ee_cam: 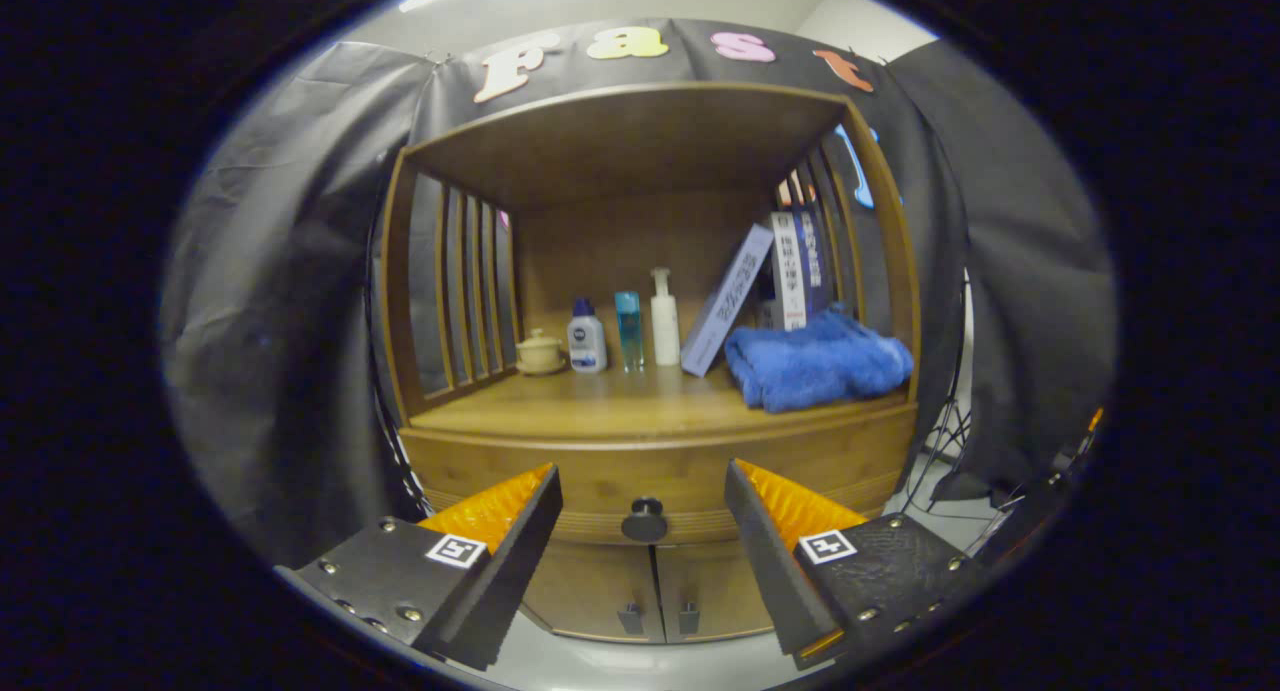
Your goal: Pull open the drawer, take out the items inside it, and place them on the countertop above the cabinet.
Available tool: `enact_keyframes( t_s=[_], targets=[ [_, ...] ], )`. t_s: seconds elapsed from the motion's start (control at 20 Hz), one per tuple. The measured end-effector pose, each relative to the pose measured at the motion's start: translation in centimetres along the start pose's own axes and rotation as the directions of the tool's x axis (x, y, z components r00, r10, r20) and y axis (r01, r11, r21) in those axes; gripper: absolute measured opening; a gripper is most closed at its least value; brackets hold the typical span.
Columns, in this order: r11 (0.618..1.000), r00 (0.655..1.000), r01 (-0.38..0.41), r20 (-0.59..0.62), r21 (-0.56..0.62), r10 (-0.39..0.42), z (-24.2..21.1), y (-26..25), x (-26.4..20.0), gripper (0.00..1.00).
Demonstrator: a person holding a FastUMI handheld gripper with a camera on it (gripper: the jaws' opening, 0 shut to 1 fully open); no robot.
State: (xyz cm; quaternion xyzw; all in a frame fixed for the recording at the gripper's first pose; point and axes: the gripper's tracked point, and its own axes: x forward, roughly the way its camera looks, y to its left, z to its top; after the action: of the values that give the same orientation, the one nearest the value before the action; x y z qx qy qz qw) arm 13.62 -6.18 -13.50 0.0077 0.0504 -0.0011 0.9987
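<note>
Fingers of the handheld gripper (pixel 643 531) stand spread wide apart and hold nothing, framing the dark round knob (pixel 645 520) of a shut drawer (pixel 650 491) in a wooden cabinet (pixel 650 451); the knob sits between the two fingertips and a little beyond them, untouched. Whatever lies inside the drawer cannot be seen. Above the drawer, the countertop (pixel 600 403) runs under a slatted wooden hutch, and along its back, from left to right, stand a small lidded ceramic cup (pixel 540 353), a squat white bottle with a blue cap (pixel 586 338), a slim blue bottle (pixel 628 329) and a tall white pump bottle (pixel 664 318), set close together in a row. Just right of them a pale book (pixel 725 301) leans against upright books (pixel 795 271) by the right-hand slats. A folded blue towel (pixel 815 361) lies at the right front of the countertop, just in front of the books. Below the drawer, two small cabinet doors (pixel 655 591) meet at the middle, each with a dark handle, both closed. Black cloth hangs behind and on both sides of the cabinet.
</note>
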Motion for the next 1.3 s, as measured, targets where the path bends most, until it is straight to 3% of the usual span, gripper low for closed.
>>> enact_keyframes(
  t_s=[0.15, 0.3, 0.5, 0.65, 0.9, 1.05, 1.1, 1.2, 1.3],
  targets=[
    [0.999, 0.998, 0.035, -0.05, -0.012, -0.035, -3.6, -1.3, 3.0, 0.98],
    [0.999, 0.996, -0.013, -0.088, -0.037, 0.01, -5.8, -0.2, 5.7, 0.98],
    [0.998, 0.994, -0.056, -0.099, -0.007, 0.055, -7.1, 1.3, 7.6, 0.66],
    [0.998, 0.997, 0.013, -0.076, -0.06, -0.017, -7.2, 1.1, 7.9, 0.42],
    [0.992, 0.992, 0.124, 0.017, -0.029, -0.124, -6.6, 0.7, 7.7, 0.42],
    [0.985, 0.997, 0.075, 0.017, -0.154, -0.073, -7.1, 0.8, 8.2, 0.43],
    [0.985, 0.998, 0.062, 0.005, -0.163, -0.062, -7.0, 1.0, 8.3, 0.43],
    [0.991, 0.997, 0.062, -0.041, -0.115, -0.067, -7.3, 0.9, 7.8, 0.32],
    [0.992, 0.997, 0.063, -0.04, -0.11, -0.068, -6.8, 0.8, 7.6, 0.32]
  ],
)
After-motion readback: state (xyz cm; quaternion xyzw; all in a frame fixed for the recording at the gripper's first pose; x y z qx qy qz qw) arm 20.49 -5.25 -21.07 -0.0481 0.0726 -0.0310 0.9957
